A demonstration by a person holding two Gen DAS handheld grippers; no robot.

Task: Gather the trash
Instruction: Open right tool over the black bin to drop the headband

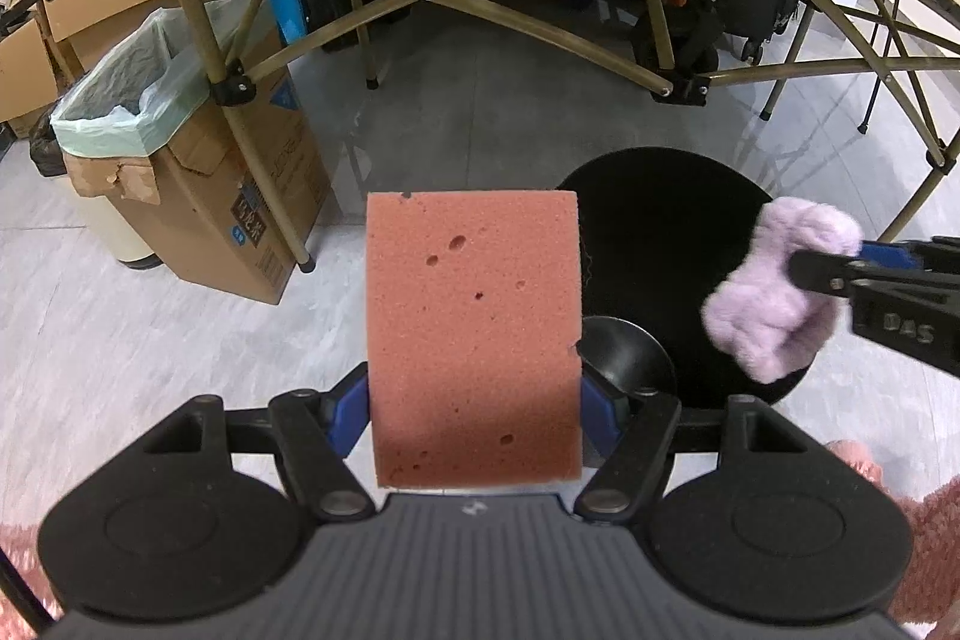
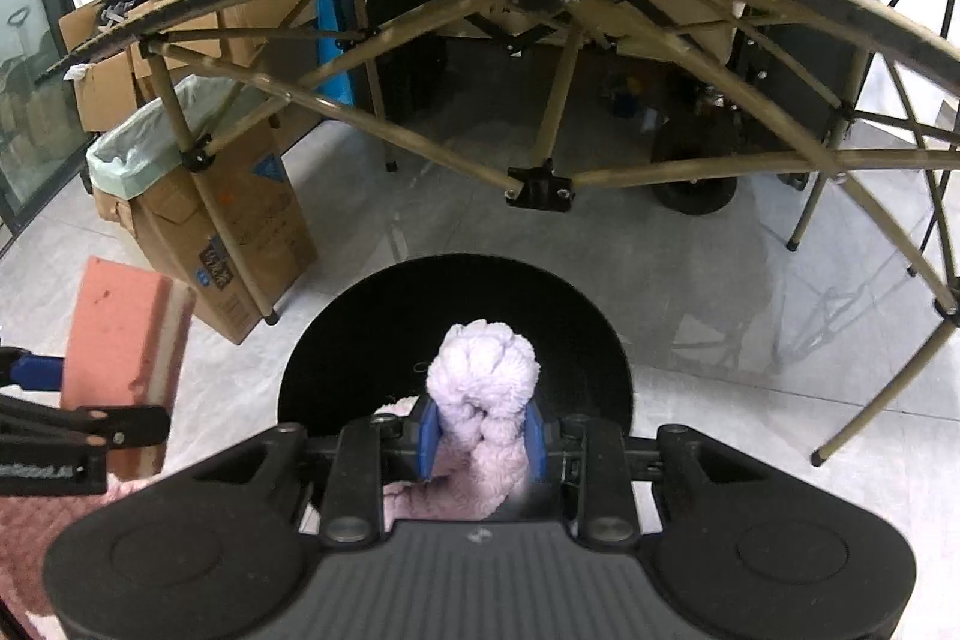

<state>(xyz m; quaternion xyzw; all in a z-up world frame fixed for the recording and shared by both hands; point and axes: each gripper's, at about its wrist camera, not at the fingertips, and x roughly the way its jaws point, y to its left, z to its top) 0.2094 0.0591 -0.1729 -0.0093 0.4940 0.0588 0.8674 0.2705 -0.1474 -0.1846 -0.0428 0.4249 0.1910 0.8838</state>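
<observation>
Spongy pink block (image 1: 474,334) squeezed in my left claw (image 1: 474,400) and lilac fluff (image 2: 483,400) pinched in my right claw (image 2: 483,439) could slip onto the floor before reaching the lined bin (image 1: 120,100) far left.

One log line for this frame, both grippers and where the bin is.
left gripper: shut on sponge | right gripper: shut on purple cloth | lined bin: far left by table leg | both held over black stool

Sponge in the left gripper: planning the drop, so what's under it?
Under the sponge lies grey floor and the black round bin's left edge. Whatever sits directly behind the sponge is covered.
</observation>
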